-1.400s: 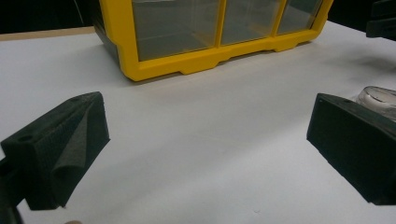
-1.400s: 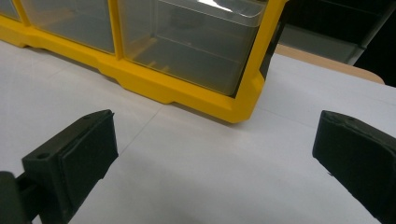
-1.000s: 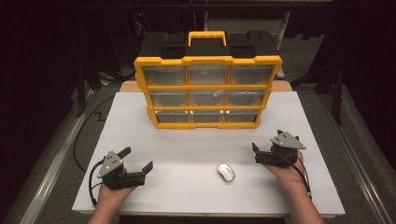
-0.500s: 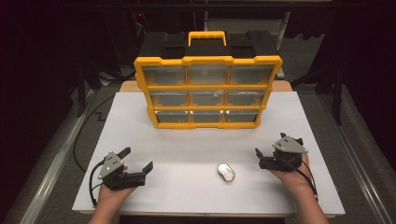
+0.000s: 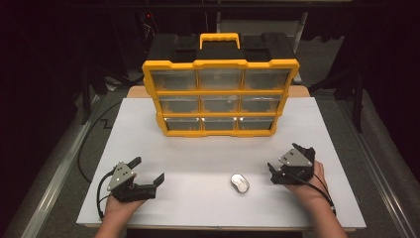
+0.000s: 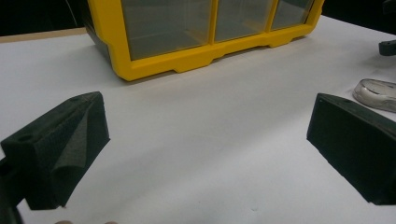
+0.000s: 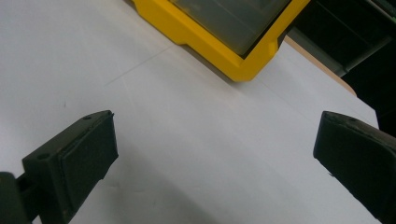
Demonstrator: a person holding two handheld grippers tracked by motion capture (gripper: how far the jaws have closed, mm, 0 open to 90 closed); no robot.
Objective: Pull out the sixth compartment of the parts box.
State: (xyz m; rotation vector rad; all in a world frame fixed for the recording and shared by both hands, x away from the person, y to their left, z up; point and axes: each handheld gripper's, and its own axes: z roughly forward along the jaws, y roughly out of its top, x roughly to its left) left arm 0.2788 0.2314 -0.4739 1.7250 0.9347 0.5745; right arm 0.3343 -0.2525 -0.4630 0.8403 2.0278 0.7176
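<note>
A yellow organizer (image 5: 220, 99) with nine clear drawers and a black top stands upright at the back of the white table (image 5: 208, 153). A small silvery oval object (image 5: 240, 182) lies on the table near the front, right of centre. My left gripper (image 5: 147, 168) rests at the front left, open, with nothing between its jaws. My right gripper (image 5: 283, 157) sits at the front right, just right of the oval object, open and empty too. In the left gripper view my left gripper (image 6: 205, 140) faces the organizer (image 6: 201, 32), with the oval object (image 6: 376, 91) at the right edge. In the right gripper view my right gripper (image 7: 215, 140) points at the organizer's corner (image 7: 233, 32).
A wooden strip (image 5: 136, 91) shows behind the white table at the organizer's sides. Dark floor and black stands surround the table. A cable (image 5: 84, 148) trails off the left gripper over the table's left edge. Bare white surface lies between the organizer and both grippers.
My right gripper has drawn back slightly toward the table's front edge. The left gripper, the oval object and the organizer have stayed put.
</note>
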